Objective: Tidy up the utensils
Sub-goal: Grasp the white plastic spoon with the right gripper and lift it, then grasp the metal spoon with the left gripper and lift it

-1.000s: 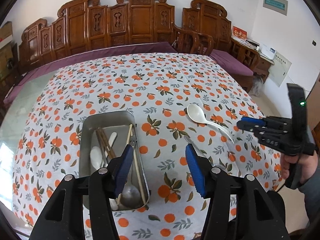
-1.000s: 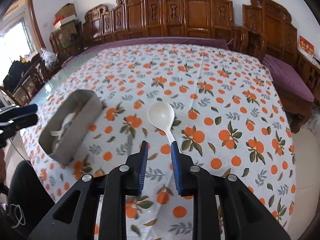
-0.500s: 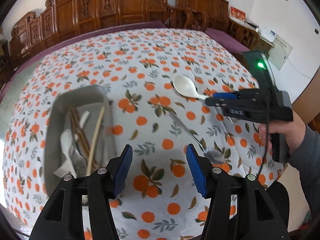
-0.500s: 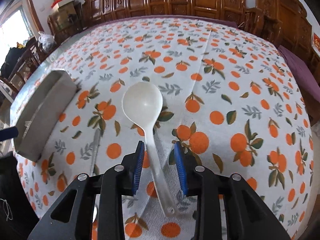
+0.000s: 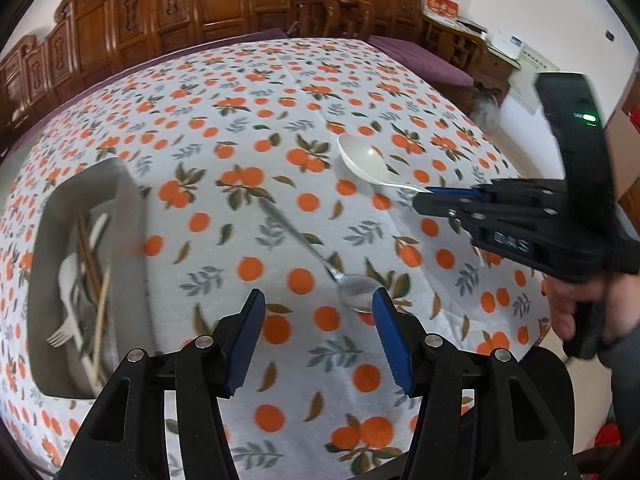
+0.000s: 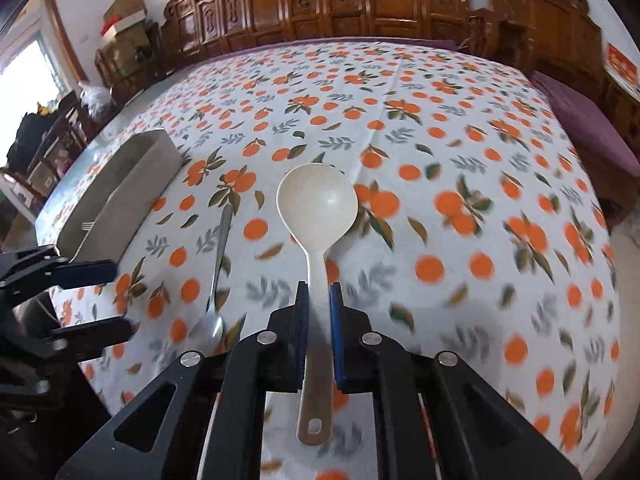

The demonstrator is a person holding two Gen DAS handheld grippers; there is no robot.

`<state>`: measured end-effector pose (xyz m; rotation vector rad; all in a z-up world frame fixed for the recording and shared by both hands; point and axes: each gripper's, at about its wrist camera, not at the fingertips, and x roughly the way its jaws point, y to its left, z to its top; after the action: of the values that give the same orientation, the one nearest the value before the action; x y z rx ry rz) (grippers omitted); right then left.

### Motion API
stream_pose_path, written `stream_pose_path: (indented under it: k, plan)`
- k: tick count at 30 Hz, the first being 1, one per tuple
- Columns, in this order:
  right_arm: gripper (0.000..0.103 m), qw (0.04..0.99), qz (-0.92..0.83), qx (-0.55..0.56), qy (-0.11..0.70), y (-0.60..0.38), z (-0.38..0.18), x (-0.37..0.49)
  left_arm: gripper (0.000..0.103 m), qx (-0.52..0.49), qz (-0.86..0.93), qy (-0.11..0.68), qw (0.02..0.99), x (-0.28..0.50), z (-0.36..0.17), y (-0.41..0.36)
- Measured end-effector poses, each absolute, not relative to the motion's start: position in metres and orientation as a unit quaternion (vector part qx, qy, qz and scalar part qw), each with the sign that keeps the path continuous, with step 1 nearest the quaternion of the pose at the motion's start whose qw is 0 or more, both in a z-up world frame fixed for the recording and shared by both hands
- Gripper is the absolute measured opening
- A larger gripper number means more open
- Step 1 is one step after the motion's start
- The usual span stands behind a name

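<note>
1. Step in hand: you are picking up the white ladle [image 6: 317, 208], centre frame in the right wrist view.
2. Right gripper [image 6: 318, 312]: jaws closing on the ladle handle, nearly shut.
3. Left gripper [image 5: 318, 336]: about half open, empty, over the metal spoon [image 5: 352, 288].
4. Next, likely: carry the ladle to the tray [image 5: 132, 216] at left.

Left wrist view: looking steeply down along its own fingers from close above the orange-print tablecloth [image 5: 280, 128], metal tray [image 5: 44, 248] at 9 o'clock, carved wooden benches [image 5: 224, 4] at 12. Right wrist view: equally close and steep, same tray [image 6: 132, 184] at 10 o'clock. Shared by both: white ladle [image 5: 362, 158] [image 6: 318, 208], steel spoon [image 5: 320, 256] [image 6: 218, 264], tray, cloth.
</note>
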<state>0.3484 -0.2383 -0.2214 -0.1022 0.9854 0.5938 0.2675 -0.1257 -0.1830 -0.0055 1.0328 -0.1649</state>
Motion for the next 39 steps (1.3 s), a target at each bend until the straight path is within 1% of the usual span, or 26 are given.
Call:
stream_pose_path:
  k: [4, 7, 21, 23, 24, 29, 35, 39]
  plan:
    - [0.012, 0.846, 0.258, -0.029, 0.465, -0.254, -0.22, 0.336, 0.05, 0.003, -0.092, 0.497, 0.863, 0.27, -0.19, -0.139]
    - [0.012, 0.852, 0.248, -0.004, 0.46, -0.264, -0.218, 0.333, 0.044, 0.011, -0.1, 0.5, 0.86, 0.272, -0.195, -0.149]
    - [0.012, 0.858, 0.235, 0.023, 0.456, -0.279, -0.218, 0.33, 0.043, 0.093, -0.096, 0.513, 0.848, 0.288, -0.216, -0.18]
    - [0.012, 0.858, 0.234, 0.022, 0.457, -0.28, -0.219, 0.33, 0.031, 0.105, -0.099, 0.516, 0.844, 0.29, -0.219, -0.185]
    - [0.012, 0.857, 0.234, 0.022, 0.458, -0.28, -0.22, 0.33, 0.023, 0.111, -0.1, 0.524, 0.838, 0.291, -0.222, -0.188]
    - [0.012, 0.856, 0.237, 0.019, 0.46, -0.28, -0.22, 0.329, 0.018, 0.12, -0.083, 0.534, 0.833, 0.296, -0.228, -0.187]
    - [0.012, 0.853, 0.245, 0.014, 0.461, -0.273, -0.222, 0.327, 0.002, 0.091, -0.083, 0.526, 0.841, 0.291, -0.217, -0.167]
    - [0.012, 0.849, 0.256, 0.001, 0.462, -0.262, -0.223, 0.324, 0.0, 0.054, -0.096, 0.515, 0.85, 0.283, -0.202, -0.15]
